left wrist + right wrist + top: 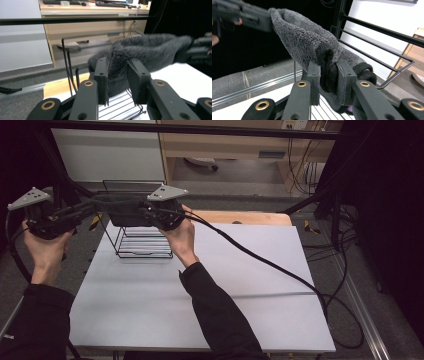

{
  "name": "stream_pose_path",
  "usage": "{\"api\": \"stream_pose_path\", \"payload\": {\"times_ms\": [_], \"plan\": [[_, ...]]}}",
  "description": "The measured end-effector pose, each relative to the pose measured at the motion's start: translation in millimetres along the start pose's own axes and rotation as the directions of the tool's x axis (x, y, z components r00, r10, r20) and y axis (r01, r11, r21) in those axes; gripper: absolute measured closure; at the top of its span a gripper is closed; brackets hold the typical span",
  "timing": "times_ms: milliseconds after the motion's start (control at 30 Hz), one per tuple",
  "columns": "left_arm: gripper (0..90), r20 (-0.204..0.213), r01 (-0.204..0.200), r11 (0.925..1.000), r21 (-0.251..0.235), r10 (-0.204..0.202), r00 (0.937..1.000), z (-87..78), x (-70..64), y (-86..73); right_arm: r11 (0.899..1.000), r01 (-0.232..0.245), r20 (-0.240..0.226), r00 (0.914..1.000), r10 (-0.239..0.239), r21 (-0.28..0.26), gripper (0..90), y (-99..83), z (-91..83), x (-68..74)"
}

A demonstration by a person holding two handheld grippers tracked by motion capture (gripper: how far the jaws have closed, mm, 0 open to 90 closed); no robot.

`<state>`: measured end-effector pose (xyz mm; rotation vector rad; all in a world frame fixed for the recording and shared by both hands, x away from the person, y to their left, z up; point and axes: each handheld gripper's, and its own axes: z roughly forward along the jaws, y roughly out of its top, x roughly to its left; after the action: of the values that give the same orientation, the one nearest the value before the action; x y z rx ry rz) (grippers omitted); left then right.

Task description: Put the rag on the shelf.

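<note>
Both grippers clench a grey fleece sock (pixel 147 53) above a wire basket (pixel 142 245): left gripper (pixel 117 75) at one end, right gripper (pixel 328 75) at the cuff; soft, light, best pinched at the ends.

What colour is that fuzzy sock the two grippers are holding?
The fuzzy fleece sock is dark charcoal grey, with a darker knit cuff; the right gripper view shows it best.

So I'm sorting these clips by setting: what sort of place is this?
Likely a lab or office workroom: a white table inside a black frame, trailing cables, and a desk with keyboards behind.
</note>
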<state>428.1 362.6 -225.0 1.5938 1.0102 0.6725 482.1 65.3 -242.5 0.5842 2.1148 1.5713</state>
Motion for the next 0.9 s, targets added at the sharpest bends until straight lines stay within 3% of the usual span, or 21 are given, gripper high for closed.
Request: {"api": "stream_pose_path", "payload": {"times_ms": [167,400,533,733,900], "plan": [[71.4,0.0,0.017,0.9997,-0.018,-0.017,0.9999,-3.5,-2.5,15.9,1.0,0.006,-0.003,1.0,-0.006,0.004,75.4,-1.6,-0.1,0.1],[82.5,0.01,0.044,0.9989,0.018,-0.044,0.999,4.5,-2.0,25.4,0.999,0.032,-0.002,0.9995,-0.032,0.013,75.0,-3.7,0.8,1.9],[86.4,0.047,0.027,0.9945,0.101,-0.031,0.9984,13.1,-6.0,15.5,0.999,0.034,-0.008,0.9994,-0.034,0.015,73.9,-3.2,-0.2,2.2],[89.2,0.053,0.005,0.9878,0.156,-0.014,0.9985,20.1,-7.5,-2.0,0.999,0.029,-0.032,0.9991,-0.028,0.02,65.5,-2.1,-2.8,3.9],[89.4,0.049,-0.024,0.9852,0.17,0.016,0.9987,23.0,-10.8,-13.7,1.0,0.009,-0.059,0.9982,-0.008,0.013,55.6,1.4,-8.6,4.9]]}}
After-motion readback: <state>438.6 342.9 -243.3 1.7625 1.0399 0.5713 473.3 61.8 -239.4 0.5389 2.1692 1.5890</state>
